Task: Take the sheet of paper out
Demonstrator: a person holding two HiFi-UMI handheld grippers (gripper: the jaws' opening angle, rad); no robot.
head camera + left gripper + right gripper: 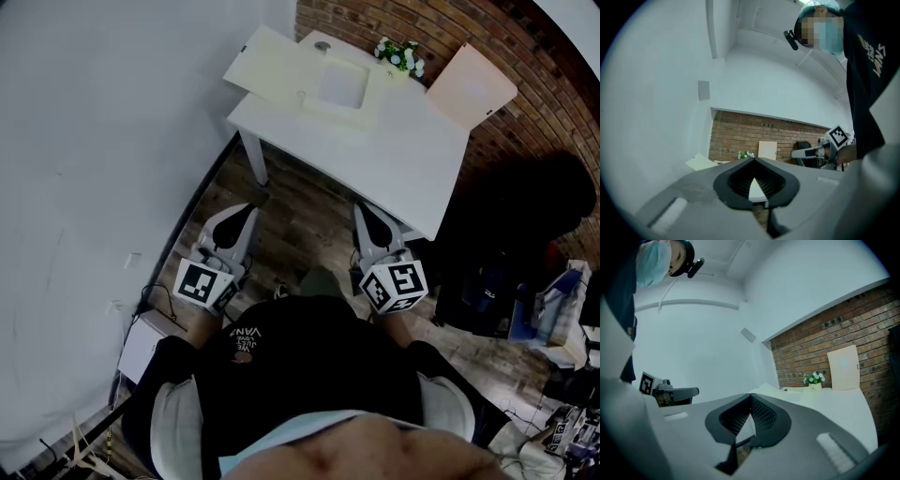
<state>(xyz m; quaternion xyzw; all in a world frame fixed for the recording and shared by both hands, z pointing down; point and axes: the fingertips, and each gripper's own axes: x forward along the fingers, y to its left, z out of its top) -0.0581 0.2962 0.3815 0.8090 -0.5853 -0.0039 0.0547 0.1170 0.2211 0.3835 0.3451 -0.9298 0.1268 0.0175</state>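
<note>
From the head view, we see both tools held close to the body over a wooden floor (305, 220), well short of a white table (394, 159). The left gripper (247, 212) and the right gripper (365, 209) both point toward it. At the far left end of the table lies an open cream folder (272, 58), and a paler sheet of paper (342, 82) rests on it, well apart from either tool. A small pot of flowers (401, 54) stands just beyond the folder, and a beige board (475, 86) leans against the brick wall (534, 66). In the left gripper view, the jaws are pressed together at their tips with nothing between them; the table, folder, flowers and board sit far ahead, and the other tool shows off to the right with its marker cube. In the right gripper view, the jaws likewise meet at the tips and pinch nothing, with the flowers and board ahead on the right and the other tool at the left edge.
</note>
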